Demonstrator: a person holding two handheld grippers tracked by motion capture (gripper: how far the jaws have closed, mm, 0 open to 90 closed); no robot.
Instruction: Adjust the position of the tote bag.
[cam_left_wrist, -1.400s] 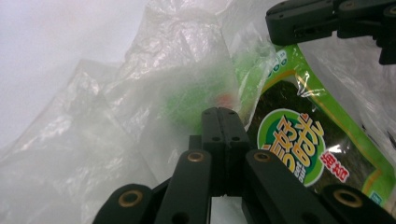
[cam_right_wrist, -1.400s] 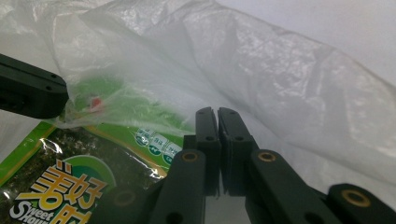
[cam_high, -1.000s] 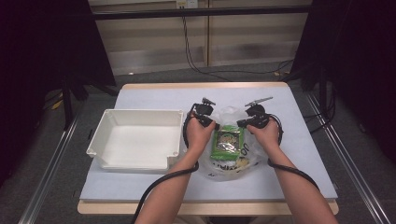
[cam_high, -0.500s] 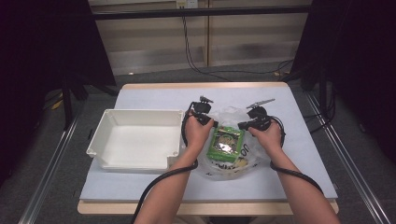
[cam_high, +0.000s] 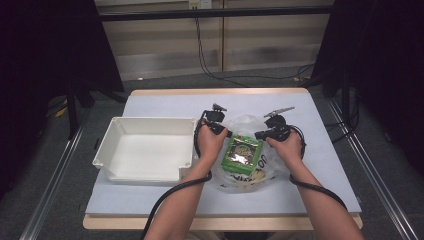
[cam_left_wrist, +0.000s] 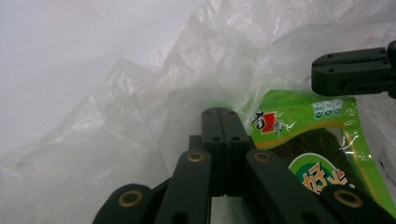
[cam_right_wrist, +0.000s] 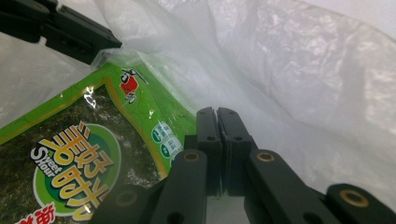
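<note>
A clear plastic bag (cam_high: 246, 124) lies crumpled mid-table with a green seaweed snack packet (cam_high: 242, 152) in its mouth. My left gripper (cam_high: 229, 133) is at the bag's left edge, and its jaws are pressed together on the thin film (cam_left_wrist: 140, 121). In the left gripper view, my left gripper (cam_left_wrist: 223, 111) has the packet (cam_left_wrist: 299, 121) just to its right. At the bag's right edge, my right gripper (cam_high: 258, 135) is likewise shut on the film. In the right gripper view, my right gripper (cam_right_wrist: 216, 111) has the packet (cam_right_wrist: 93, 140) to its left and bag film (cam_right_wrist: 303, 84) behind.
A white rectangular tray (cam_high: 116, 131) stands empty at the left of the table, close to my left forearm. The pale table top (cam_high: 165, 102) stretches behind the bag. Black cables trail from both grippers toward the front edge.
</note>
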